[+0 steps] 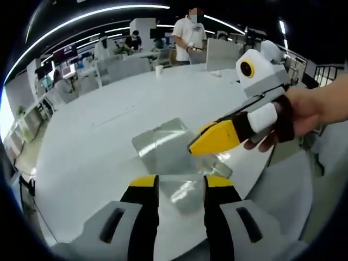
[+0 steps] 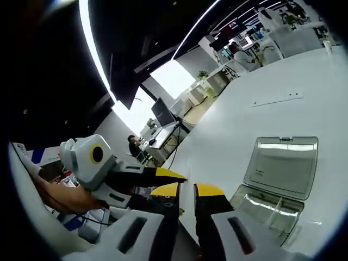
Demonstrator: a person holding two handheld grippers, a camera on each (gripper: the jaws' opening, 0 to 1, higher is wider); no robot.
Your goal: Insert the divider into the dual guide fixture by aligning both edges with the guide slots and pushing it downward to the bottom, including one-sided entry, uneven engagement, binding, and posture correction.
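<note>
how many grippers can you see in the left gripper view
2. The left gripper rises from the bottom edge, above the clear box; the right gripper, held in a hand, reaches in from the right.

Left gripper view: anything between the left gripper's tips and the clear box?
Nothing separate: in the left gripper view the left gripper has its tips right at the clear box, whose near end shows between them. The right gripper reaches over the box.

Bright ceiling strip lights (image 1: 98, 13) glare on the white surface (image 1: 109, 136); fisheye bending and soft blur increase toward the edges.
</note>
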